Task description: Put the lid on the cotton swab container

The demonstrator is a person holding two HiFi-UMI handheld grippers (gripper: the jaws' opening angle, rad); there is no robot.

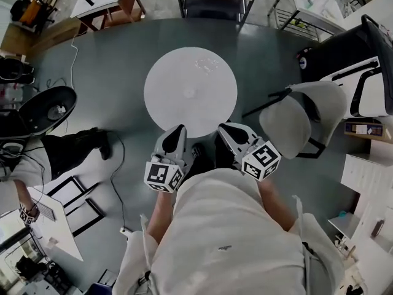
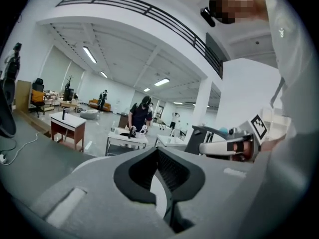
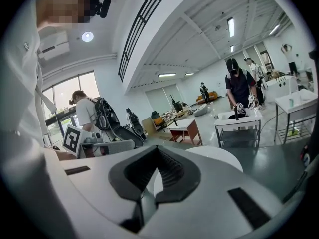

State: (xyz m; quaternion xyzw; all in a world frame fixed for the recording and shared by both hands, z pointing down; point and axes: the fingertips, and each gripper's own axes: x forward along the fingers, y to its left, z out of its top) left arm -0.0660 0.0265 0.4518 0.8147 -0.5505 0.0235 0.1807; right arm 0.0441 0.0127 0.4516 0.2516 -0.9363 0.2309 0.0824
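Lid not yet grasped, hard to spot on bench (image 1: 184, 106); left fingers (image 1: 177, 135), right fingers (image 1: 228, 131) pinched together, empty; next: reach, open.

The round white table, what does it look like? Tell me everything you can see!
The round white table has a smooth, plain top and stands on the grey floor in front of the person. Its legs are hidden beneath it. A few small, pale things lie near its far side, too faint to name. The left gripper and right gripper, both shut, point at its near edge. A white chair stands at its right.
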